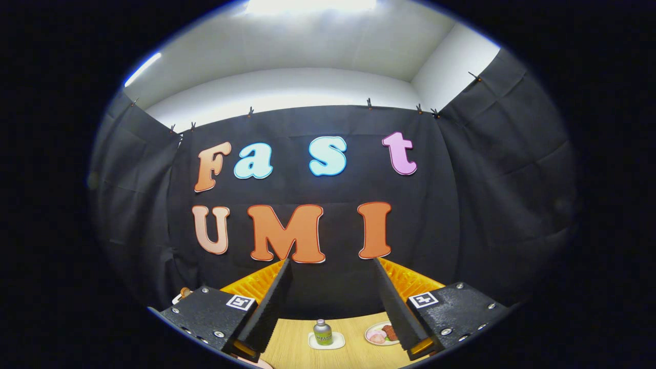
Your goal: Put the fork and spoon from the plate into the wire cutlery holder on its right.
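The gripper (332, 266) is spread wide, holding nothing, raised and aimed at the booth wall. Beyond the fingers sit a small bottle (323, 331) on a white coaster (313, 344) and a food plate (376, 338) by the right finger; fork, spoon and holder cannot be made out, so descending blind risks knocking the bottle over

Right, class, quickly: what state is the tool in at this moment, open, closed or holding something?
Tool: open, fingers spread wide and holding nothing, raised above the wooden table, with a small bottle and a plate of food beyond them.
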The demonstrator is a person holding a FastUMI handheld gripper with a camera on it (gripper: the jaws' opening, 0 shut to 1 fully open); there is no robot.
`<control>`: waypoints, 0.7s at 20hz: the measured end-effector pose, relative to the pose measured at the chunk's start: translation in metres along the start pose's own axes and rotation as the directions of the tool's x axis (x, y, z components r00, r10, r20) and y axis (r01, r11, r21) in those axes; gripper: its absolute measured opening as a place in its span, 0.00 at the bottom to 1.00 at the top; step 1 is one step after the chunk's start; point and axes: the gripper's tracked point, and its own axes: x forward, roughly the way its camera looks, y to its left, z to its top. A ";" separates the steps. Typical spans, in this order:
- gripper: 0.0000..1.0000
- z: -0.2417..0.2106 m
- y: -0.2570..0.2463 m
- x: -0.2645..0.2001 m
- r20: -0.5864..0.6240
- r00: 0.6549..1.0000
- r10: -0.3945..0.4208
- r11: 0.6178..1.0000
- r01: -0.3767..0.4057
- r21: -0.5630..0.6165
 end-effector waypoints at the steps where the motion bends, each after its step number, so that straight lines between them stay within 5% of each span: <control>1: 0.93 0.000 -0.001 -0.001 0.001 1.000 -0.004 1.000 0.004 -0.006; 14: 0.93 -0.007 0.010 -0.003 0.003 1.000 0.006 1.000 -0.006 -0.024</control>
